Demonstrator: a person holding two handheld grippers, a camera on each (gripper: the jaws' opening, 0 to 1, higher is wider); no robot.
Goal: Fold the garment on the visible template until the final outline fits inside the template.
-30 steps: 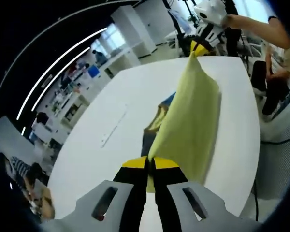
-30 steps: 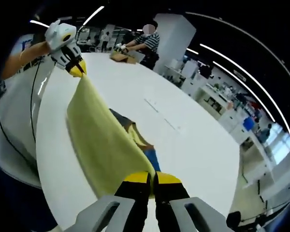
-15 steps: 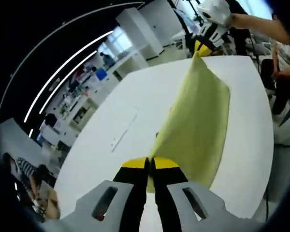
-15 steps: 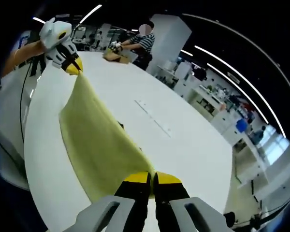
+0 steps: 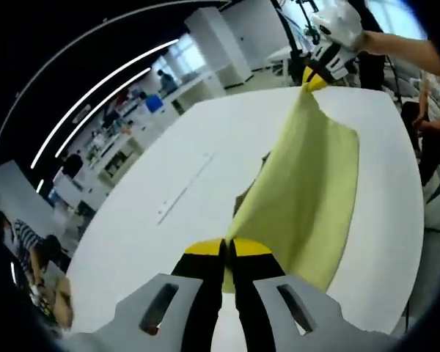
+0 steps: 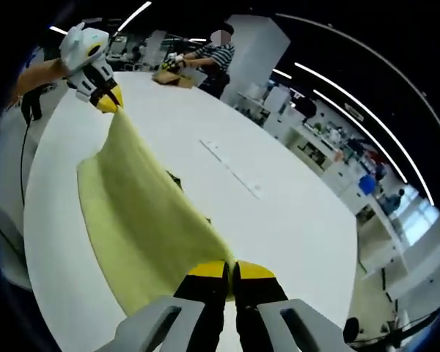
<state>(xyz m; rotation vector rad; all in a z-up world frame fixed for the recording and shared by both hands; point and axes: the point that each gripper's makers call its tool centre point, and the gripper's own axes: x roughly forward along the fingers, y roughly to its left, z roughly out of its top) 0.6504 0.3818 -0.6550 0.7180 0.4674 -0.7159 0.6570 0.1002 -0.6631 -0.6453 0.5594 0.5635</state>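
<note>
A: Left gripper (image 5: 229, 253) and right gripper (image 6: 232, 275) each pinch a corner of the yellow garment (image 5: 304, 198), stretched above the white table (image 5: 169, 169).

B: Risk: it may land off the template, which seems hidden beneath.

One garment (image 5: 308, 183), one table (image 5: 176, 176), two tools: left (image 5: 228, 249), right (image 6: 230, 271).

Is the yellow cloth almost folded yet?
Not yet. Both corners are already caught: the left gripper and right gripper each pinch the yellow-green fabric garment. In hand now: it hangs stretched between them above the white table. Still left: laying it down and folding it small enough.
</note>
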